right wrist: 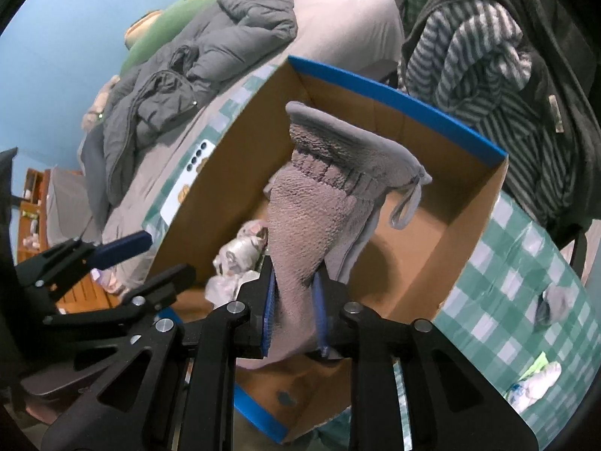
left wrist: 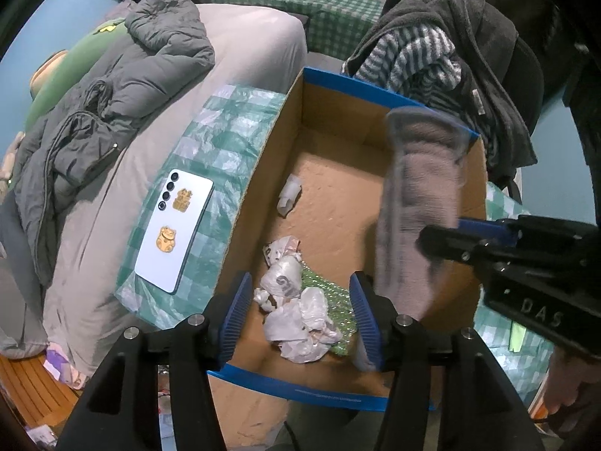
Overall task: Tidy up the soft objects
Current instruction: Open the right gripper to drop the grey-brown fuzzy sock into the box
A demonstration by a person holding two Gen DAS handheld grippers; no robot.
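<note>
A cardboard box (left wrist: 338, 143) with blue rims stands on a green checked cloth; it also shows in the right wrist view (right wrist: 432, 233). Crumpled plastic bags (left wrist: 296, 312) lie in its near end. My right gripper (right wrist: 295, 300) is shut on a fuzzy grey-mauve slipper sock (right wrist: 319, 203) and holds it over the box; the sock (left wrist: 417, 203) hangs by the box's right wall in the left wrist view, with the right gripper (left wrist: 450, 236) behind it. My left gripper (left wrist: 300, 312) is open and empty above the bags, near the box's front rim.
A white phone (left wrist: 176, 233) lies on the checked cloth (left wrist: 225, 143) left of the box. A grey jacket (left wrist: 112, 105) lies on the bed. Striped and dark garments (left wrist: 450, 56) hang behind the box. A small grey item (right wrist: 556, 300) and white bits (right wrist: 537, 379) lie right of the box.
</note>
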